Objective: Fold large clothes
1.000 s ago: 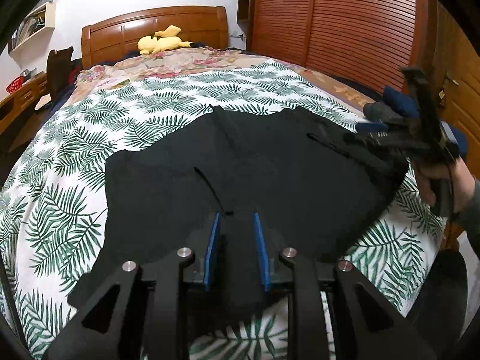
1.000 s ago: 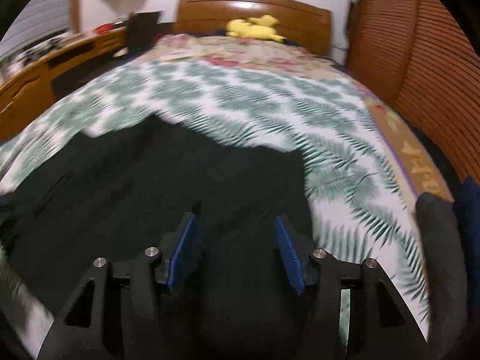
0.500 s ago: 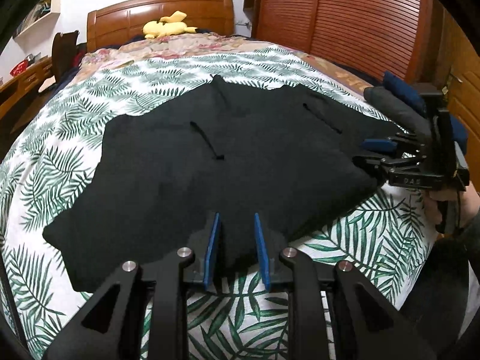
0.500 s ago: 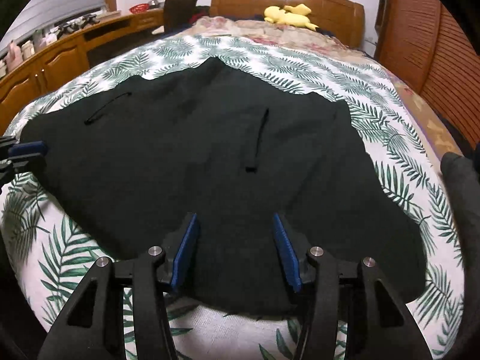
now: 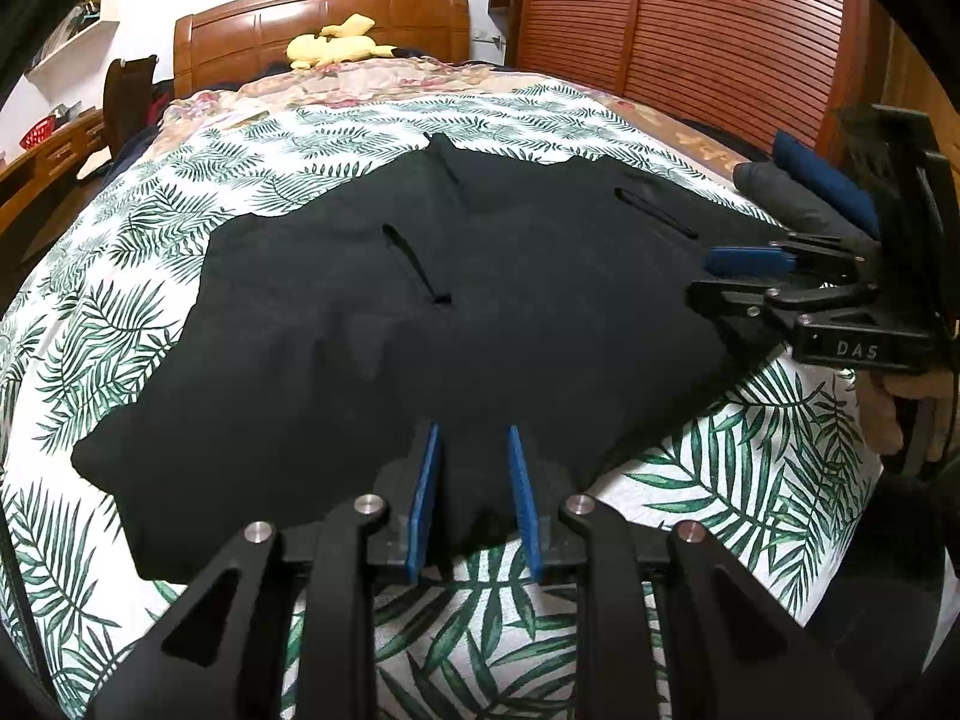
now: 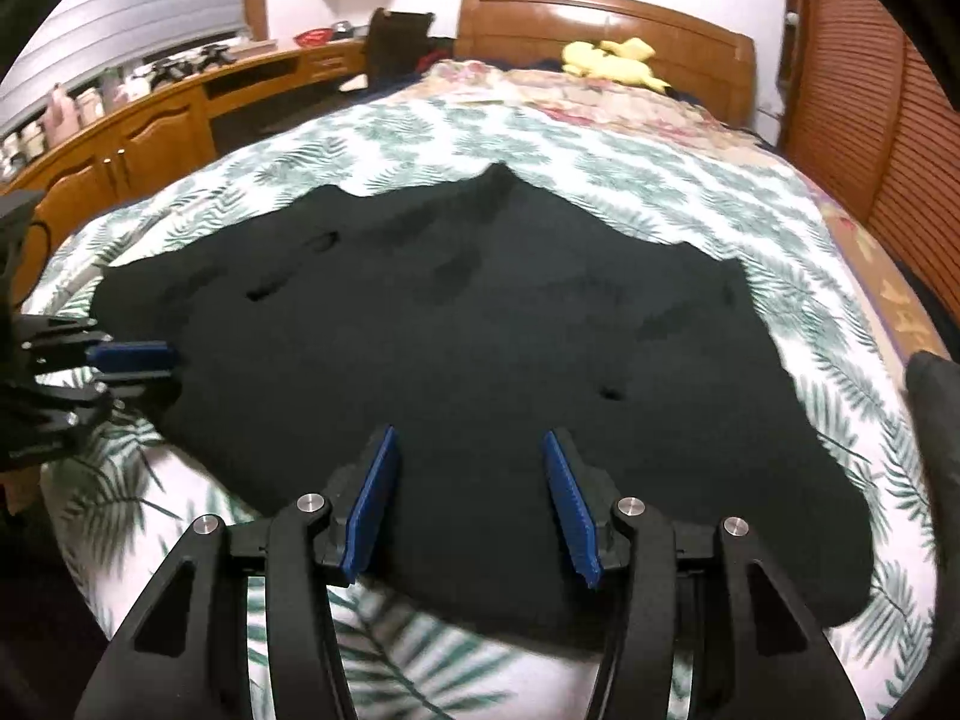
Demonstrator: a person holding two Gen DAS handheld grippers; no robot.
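A large black garment (image 5: 480,300) with two slit pockets lies spread flat on the fern-print bedspread (image 5: 120,276). My left gripper (image 5: 473,438) hangs over its near hem with a narrow gap between the blue pads. Cloth shows in that gap, and no pinch is visible. In the right wrist view the same gripper (image 6: 174,372) sits at the garment's (image 6: 480,330) left corner. My right gripper (image 6: 469,438) stands open and wide over the near edge, with flat cloth under it. The left wrist view shows this gripper (image 5: 702,276) at the garment's right corner, held by a hand (image 5: 888,402).
A yellow plush toy (image 5: 336,45) lies by the wooden headboard. Louvred wardrobe doors (image 5: 690,30) run along the right of the bed. Wooden cabinets (image 6: 120,144) run along the left. Folded grey and blue clothes (image 5: 798,204) rest at the bed's right edge.
Both cameras have pulled back from the black garment, so its near hem and the bedspread in front now show. The right gripper has dropped from the raised right corner to beside the flat cloth.
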